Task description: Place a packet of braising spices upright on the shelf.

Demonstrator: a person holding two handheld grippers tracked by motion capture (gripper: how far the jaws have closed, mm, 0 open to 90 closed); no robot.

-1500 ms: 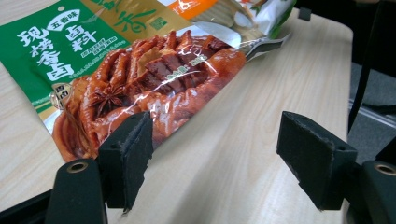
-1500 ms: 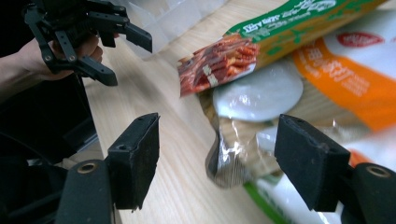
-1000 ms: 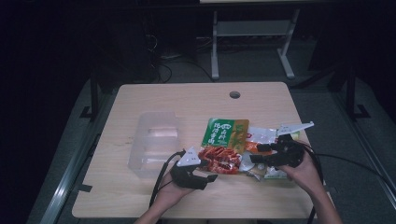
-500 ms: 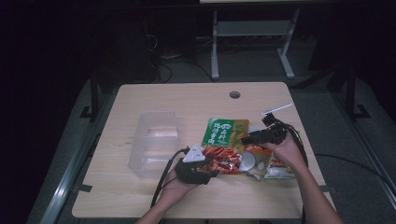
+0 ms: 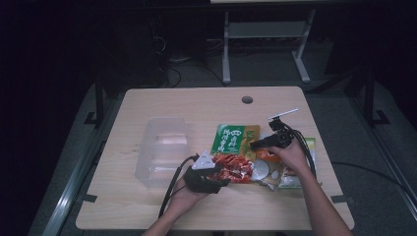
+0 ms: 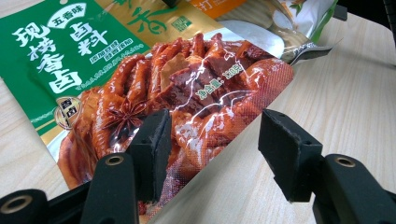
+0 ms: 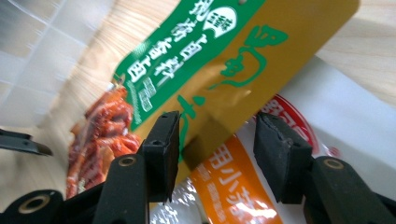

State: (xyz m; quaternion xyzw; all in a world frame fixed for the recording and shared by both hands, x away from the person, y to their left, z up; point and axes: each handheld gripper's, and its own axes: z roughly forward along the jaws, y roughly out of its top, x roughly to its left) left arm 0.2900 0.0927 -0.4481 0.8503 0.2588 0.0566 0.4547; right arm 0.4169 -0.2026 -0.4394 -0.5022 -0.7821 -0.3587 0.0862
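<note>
A green and gold snack packet [image 5: 231, 145] printed with red braised meat lies flat on the table, on top of other packets. In the left gripper view its red end [image 6: 187, 84] runs between my jaws. My left gripper [image 6: 212, 140] is open, one jaw over the packet and one over bare wood, and its jaws have just opened a little. It sits at the packet's near end [image 5: 222, 178]. My right gripper [image 5: 254, 145] is at the far right corner, open. Its jaws [image 7: 215, 149] have just been closing and straddle the gold corner [image 7: 224, 60] without pressing it.
An orange and white packet [image 7: 233, 186] lies under the green one, with more packets [image 5: 282, 174] to the right. A clear plastic container [image 5: 162, 147] stands left of the packets. The wooden table [image 5: 196, 103] has a round cable hole [image 5: 247, 100] near its far edge.
My right gripper has moved left and away from the person, from over the right-hand packets to the green packet's corner. The left hand has stayed almost still.
</note>
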